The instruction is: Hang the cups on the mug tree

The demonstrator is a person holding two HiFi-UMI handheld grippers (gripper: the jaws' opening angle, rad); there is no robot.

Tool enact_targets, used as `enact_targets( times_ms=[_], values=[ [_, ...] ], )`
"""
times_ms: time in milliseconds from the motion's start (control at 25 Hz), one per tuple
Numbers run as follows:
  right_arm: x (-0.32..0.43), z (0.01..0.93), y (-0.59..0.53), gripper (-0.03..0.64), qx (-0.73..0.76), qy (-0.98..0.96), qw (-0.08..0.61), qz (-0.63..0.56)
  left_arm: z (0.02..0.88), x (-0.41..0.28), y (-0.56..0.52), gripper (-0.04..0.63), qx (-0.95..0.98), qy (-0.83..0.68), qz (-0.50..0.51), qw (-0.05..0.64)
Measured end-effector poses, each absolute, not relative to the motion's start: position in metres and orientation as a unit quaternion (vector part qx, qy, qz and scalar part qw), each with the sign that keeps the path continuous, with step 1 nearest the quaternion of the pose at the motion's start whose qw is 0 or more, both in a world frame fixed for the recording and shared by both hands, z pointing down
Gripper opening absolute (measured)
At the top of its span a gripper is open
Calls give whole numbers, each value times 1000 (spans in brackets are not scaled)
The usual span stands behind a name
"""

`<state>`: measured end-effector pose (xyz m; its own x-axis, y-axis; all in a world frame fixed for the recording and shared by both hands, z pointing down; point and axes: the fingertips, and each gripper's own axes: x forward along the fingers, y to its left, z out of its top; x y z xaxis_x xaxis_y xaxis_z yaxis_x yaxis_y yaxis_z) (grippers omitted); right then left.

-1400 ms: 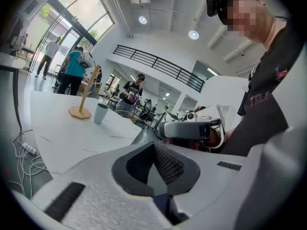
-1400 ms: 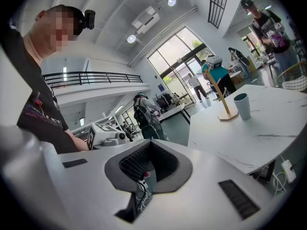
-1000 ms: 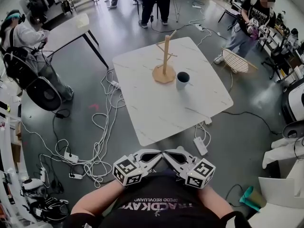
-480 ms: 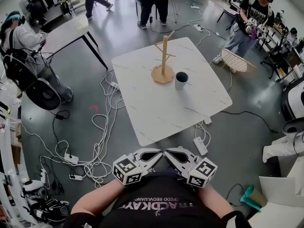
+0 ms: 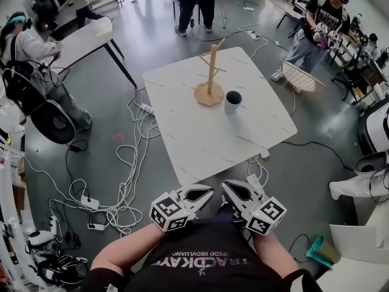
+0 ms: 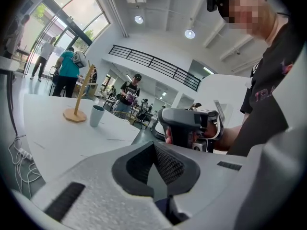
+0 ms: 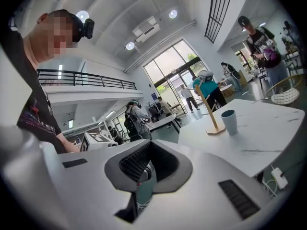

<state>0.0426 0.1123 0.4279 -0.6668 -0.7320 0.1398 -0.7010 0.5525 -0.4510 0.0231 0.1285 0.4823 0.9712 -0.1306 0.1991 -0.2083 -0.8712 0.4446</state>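
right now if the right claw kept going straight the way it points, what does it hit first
Probably nothing close: the right claw aims just left of the near corner of the white marble-look table, over the grey floor. Depth unclear; it could clip that corner.

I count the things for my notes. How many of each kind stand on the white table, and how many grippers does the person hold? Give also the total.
cup: 1
mug tree: 1
grippers: 2, the left gripper and the right gripper
Total: 4
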Motion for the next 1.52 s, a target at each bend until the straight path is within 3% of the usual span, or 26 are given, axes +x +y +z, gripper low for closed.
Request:
enact_targets(
  times_ms=[640,1520],
  values=[
    [59,433,83,9,-445,868,26,-221,478,8,108,-6,962,-109,66,243],
    [136,459,-32,12,-422,880,-1,-219,481,72,33,-6,951,-164,70,253]
  ],
)
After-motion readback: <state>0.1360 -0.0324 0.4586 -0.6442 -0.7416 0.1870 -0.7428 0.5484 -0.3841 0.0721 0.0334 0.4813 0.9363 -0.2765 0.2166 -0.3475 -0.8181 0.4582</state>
